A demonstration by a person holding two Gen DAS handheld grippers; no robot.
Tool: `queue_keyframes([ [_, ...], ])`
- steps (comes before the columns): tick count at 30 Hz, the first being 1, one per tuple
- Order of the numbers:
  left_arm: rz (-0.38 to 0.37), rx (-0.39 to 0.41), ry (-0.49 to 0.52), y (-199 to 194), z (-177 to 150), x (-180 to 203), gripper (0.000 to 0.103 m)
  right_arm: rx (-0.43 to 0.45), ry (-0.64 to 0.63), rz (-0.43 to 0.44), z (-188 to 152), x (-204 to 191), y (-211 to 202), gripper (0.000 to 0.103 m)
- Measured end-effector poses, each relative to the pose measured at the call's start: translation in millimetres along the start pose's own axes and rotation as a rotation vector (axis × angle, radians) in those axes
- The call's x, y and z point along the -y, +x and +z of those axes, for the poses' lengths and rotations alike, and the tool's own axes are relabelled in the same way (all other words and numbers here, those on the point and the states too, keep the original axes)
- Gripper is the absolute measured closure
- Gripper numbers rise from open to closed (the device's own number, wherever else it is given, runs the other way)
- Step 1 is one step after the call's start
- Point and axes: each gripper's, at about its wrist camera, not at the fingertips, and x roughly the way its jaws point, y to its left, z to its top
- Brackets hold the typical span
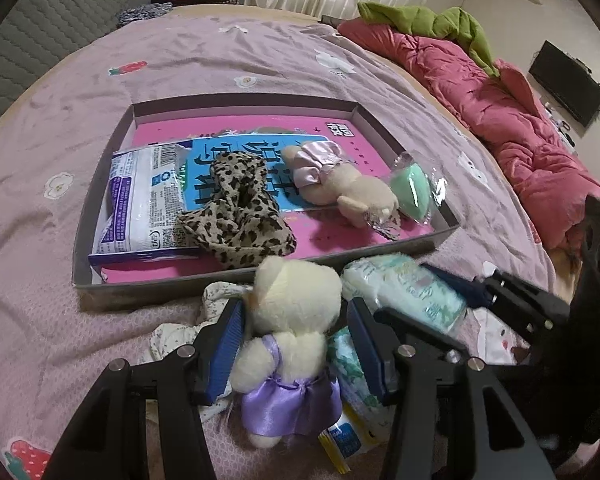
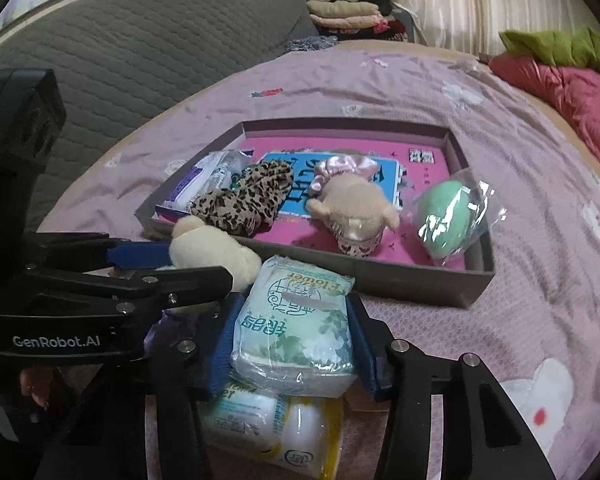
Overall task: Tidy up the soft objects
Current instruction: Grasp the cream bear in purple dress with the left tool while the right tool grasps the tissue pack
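Note:
A grey shallow box (image 1: pixel 148 288) (image 2: pixel 400 276) lies on the bed. It holds a leopard-print cloth (image 1: pixel 236 208) (image 2: pixel 244 200), a white-blue pack (image 1: pixel 140 204), a plush in a pink dress (image 1: pixel 340 184) (image 2: pixel 352 204) and a bagged green sponge (image 1: pixel 412 188) (image 2: pixel 448 216). My left gripper (image 1: pixel 294 344) is shut on a cream bear in a purple dress (image 1: pixel 292 320), whose head also shows in the right wrist view (image 2: pixel 212 248), just in front of the box. My right gripper (image 2: pixel 292 344) is shut on a green-white tissue pack (image 2: pixel 296 324) (image 1: pixel 404 292) beside it.
More packs (image 2: pixel 272 432) and a floral cloth (image 1: pixel 180 328) lie under the grippers. A pink quilt with a green blanket (image 1: pixel 500 112) is piled along the right. A grey headboard (image 2: pixel 120 52) and folded clothes (image 2: pixel 348 16) are behind the bed.

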Motion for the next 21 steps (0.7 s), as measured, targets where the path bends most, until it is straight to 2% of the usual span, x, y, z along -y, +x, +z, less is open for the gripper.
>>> queue_keyframes([
  [10, -0.081, -0.023, 0.013, -13.5, -5.9, 0.3, 0.052, 0.0, -0.067, -0.049, 4.2, -3.1, -6.9, 0.051],
  [17, -0.067, -0.049, 0.077, -18.2, -12.7, 12.0, 0.052, 0.004, -0.07, -0.062, 5.9, 1.7, -11.4, 0.052],
  [21, -0.074, -0.077, 0.055, -11.4, -14.6, 12.6, 0.052, -0.018, -0.058, -0.069, 4.7, 4.8, -8.0, 0.052],
])
